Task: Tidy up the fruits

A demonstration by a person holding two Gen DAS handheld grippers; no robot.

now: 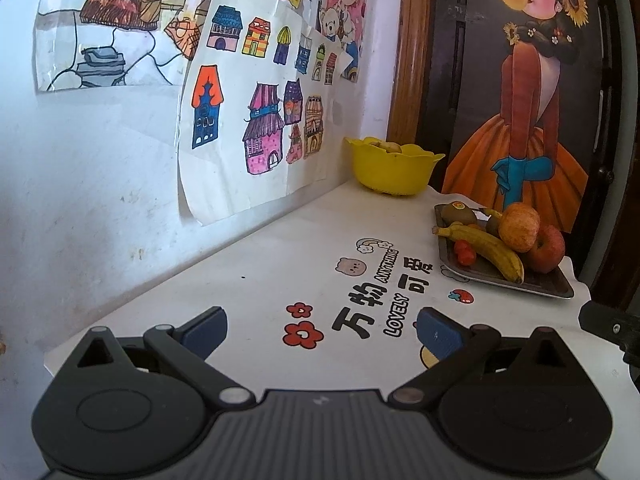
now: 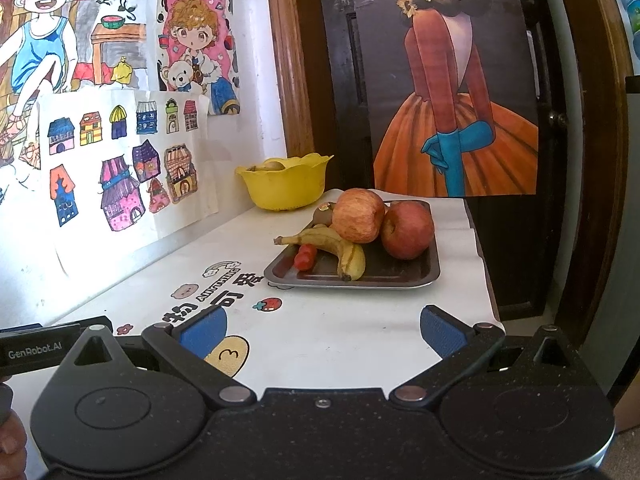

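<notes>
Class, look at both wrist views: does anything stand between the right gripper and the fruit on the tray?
Nothing visible does. The right gripper, jaws open, faces the tray across bare tabletop. On the tray, the banana and the small red fruit lie nearest, in front of the apples.

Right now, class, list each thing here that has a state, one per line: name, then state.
left gripper: open, empty, above the table
right gripper: open, empty
yellow bowl: upright, fruit inside
tray: flat on the table, loaded with fruit
banana: lying on the tray
two apples: resting side by side
</notes>
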